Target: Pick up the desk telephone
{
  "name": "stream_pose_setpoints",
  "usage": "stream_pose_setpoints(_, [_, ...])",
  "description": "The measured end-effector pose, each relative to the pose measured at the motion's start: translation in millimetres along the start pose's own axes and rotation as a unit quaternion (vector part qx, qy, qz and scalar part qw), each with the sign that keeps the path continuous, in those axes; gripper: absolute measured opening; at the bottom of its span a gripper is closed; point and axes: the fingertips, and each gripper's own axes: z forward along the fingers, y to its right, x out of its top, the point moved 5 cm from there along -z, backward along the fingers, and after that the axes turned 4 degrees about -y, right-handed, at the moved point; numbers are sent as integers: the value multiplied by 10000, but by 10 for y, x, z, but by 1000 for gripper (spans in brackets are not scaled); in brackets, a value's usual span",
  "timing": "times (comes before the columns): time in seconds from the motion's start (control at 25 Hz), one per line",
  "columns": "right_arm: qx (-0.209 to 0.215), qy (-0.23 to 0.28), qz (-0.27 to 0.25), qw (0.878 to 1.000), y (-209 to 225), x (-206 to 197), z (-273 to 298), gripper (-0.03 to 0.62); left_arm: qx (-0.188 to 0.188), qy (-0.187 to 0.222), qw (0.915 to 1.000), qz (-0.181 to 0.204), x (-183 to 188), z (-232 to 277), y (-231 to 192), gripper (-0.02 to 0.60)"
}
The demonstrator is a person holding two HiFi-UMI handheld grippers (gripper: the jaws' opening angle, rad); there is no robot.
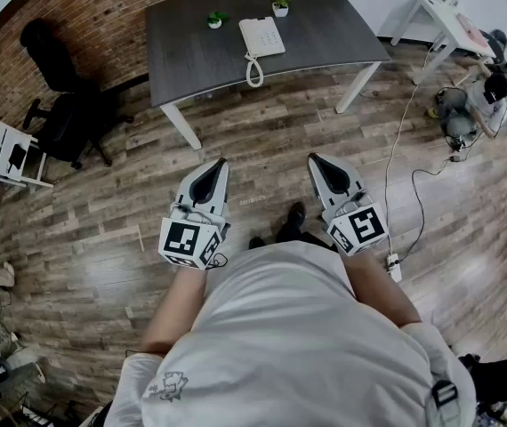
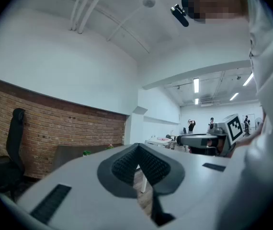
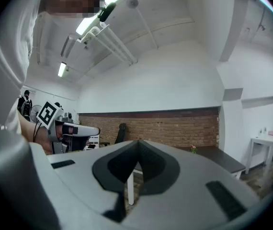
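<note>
White shirt [image 1: 298, 345] nearest; both tools level above the wooden floor [image 1: 262, 132].
Left tool [image 1: 221, 164] and right tool [image 1: 314, 159] are pressed together, empty. The desk telephone [image 1: 261, 36] lies near the desk's [image 1: 191, 60] far edge between two plants [image 1: 216, 19], well ahead; an office chair [image 1: 58, 105] stands left.

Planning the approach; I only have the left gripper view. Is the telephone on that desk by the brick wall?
Observer: Yes. The head view shows the telephone on the desk, toward its back.
Operator: Anything beside it?
Observer: A green potted plant at its left, and a pink-flowered potted plant just behind it.
Operator: Right gripper?
Observer: The right gripper has its jaws together, with nothing between them.
</note>
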Motion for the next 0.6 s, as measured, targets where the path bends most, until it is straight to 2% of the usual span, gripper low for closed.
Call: stream_pose_setpoints(0.6, [-24,8,38,10000,243,-6,23,5,-17,-26,10000,13,32,261,46,11])
